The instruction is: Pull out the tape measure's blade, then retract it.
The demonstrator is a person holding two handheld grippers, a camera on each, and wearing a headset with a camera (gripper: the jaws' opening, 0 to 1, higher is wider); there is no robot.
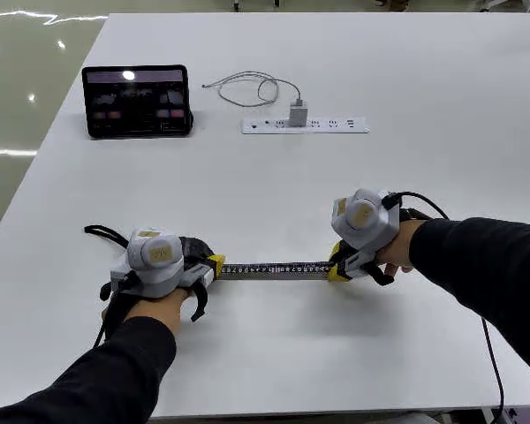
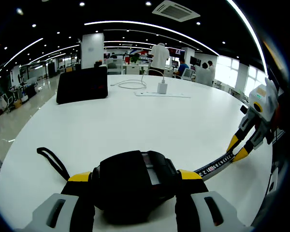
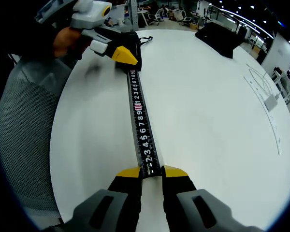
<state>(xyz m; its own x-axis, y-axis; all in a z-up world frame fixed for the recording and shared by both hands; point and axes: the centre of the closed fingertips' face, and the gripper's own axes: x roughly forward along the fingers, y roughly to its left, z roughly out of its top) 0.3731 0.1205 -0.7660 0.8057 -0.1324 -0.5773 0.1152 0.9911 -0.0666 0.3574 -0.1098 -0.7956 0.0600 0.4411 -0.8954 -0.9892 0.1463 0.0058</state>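
Your left gripper (image 2: 135,177) has its fingers clamped on the black case (image 2: 133,188), at the near left of the table (image 1: 274,194). The blade (image 1: 274,269) lies flat on the table, drawn rightward from the case to your right gripper (image 3: 151,172), whose fingers are pinched together on its end. The case strap (image 1: 104,233) trails off to the left. At the far side, well apart from the tape, sit a tablet (image 1: 138,100) and a power strip (image 1: 305,125) with a charger (image 1: 298,113) and looped cable (image 1: 252,87).
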